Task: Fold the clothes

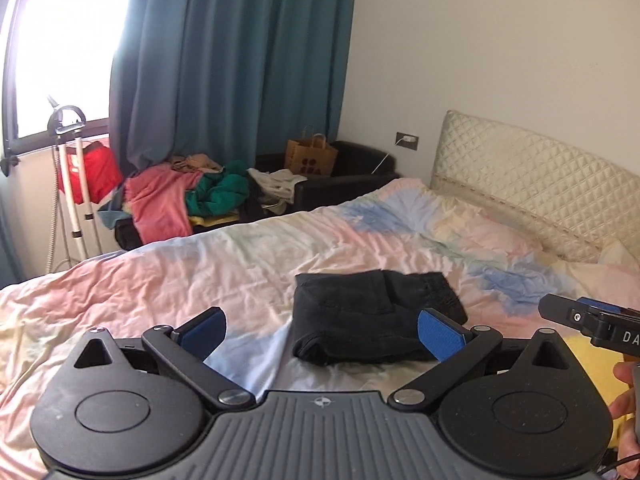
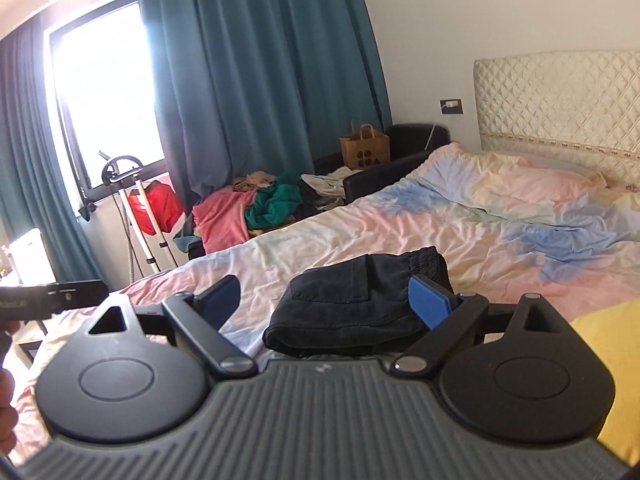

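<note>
Folded black trousers (image 1: 372,316) on pastel tie-dye bedsheet (image 1: 160,276). Left gripper (image 1: 322,334) and right gripper (image 2: 326,302) spread, empty. Lettering "DA" on right gripper body.

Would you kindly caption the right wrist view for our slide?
Open right gripper above folded black trousers on a pastel bedspread.

Left wrist view: mounted behind the left gripper (image 1: 322,330), looking forward and slightly down across the bed (image 1: 160,264) toward the teal curtain (image 1: 240,60) at upper centre. Right wrist view: same setup behind the right gripper (image 2: 326,300), facing much the same way. Both close above the folded black trousers (image 1: 372,312), seen at lower centre. Shared: trousers, bed, curtain, headboard (image 1: 532,184), clothes pile (image 1: 188,196), paper bag (image 1: 310,156). Each catches the other gripper at a frame edge.
</note>
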Demonstrator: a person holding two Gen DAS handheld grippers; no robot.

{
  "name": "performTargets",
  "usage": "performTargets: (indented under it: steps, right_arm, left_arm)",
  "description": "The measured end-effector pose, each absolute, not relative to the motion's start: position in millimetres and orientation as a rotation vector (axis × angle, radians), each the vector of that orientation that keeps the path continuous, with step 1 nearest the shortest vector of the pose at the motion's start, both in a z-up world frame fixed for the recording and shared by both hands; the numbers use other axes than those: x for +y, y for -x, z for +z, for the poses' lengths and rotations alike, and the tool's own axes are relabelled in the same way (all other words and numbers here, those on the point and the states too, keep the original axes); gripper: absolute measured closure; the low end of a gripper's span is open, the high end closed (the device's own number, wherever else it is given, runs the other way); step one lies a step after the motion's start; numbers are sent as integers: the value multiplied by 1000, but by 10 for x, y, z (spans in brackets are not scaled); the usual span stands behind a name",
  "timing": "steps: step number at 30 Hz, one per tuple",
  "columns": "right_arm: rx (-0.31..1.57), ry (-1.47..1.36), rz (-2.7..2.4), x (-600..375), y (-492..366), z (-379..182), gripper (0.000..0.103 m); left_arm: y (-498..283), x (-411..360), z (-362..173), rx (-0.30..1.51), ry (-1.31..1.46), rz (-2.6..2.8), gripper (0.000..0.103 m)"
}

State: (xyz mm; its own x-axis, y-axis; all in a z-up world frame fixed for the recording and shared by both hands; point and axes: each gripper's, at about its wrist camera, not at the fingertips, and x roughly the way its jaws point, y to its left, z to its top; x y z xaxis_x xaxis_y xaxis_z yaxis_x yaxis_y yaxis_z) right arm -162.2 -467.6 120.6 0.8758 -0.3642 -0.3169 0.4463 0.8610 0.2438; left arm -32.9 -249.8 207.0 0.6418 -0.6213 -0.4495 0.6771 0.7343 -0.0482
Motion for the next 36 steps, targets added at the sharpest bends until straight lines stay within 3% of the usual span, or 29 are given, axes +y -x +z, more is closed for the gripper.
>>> performTargets:
  steps: [10, 19, 36]
  right_arm:
    - [185, -240, -464, -4210, 1716, 812, 10]
    - [233, -229, -457, -4019, 1472, 448, 10]
    - [279, -176, -522, -3920, 1339, 281, 10]
  left_arm:
    - [775, -2091, 1739, 361, -142, -686, 0]
    - [573, -1914, 1392, 378, -50, -666, 0]
    - [398, -1997, 1143, 383, -65, -615, 0]
